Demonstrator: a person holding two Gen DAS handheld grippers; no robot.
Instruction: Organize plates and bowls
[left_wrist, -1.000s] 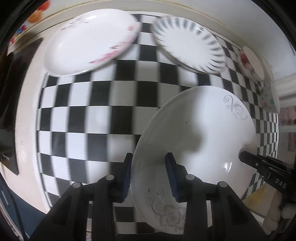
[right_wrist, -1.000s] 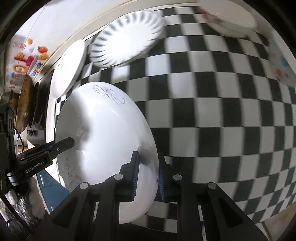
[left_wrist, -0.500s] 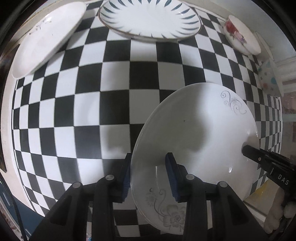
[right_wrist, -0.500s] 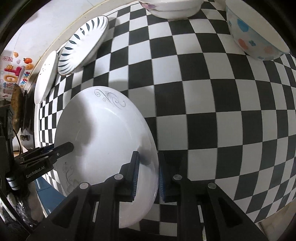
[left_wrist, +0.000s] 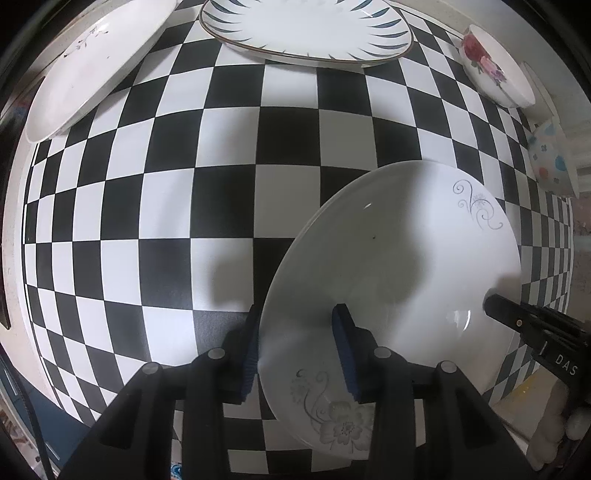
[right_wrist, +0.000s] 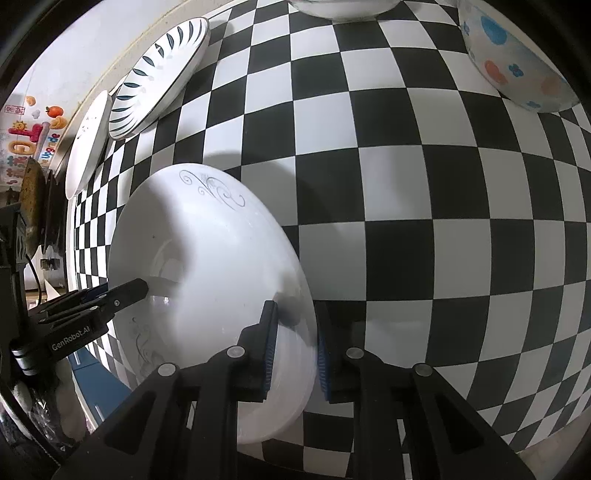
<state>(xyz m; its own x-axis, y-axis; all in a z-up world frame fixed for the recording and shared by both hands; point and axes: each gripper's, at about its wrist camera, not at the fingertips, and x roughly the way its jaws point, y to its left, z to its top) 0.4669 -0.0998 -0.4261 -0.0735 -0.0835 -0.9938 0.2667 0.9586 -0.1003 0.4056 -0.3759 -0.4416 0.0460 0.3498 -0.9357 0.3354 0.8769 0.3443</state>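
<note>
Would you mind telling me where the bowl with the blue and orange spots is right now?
The spotted bowl sits at the right wrist view's upper right on the checkered tablecloth, beside the rose-patterned bowl.

In the right wrist view the floral bowl (right_wrist: 341, 7) is cut off by the top edge — only its lower rim shows — and the spotted bowl (right_wrist: 517, 62) runs out at the right. The white plate (left_wrist: 391, 291) hides the worktop (left_wrist: 184, 206) beneath it, and the striped plate (left_wrist: 306, 29) loses its far rim to the picture's top edge. Whether the white plate touches the worktop cannot be told — its underside is out of sight.
</note>
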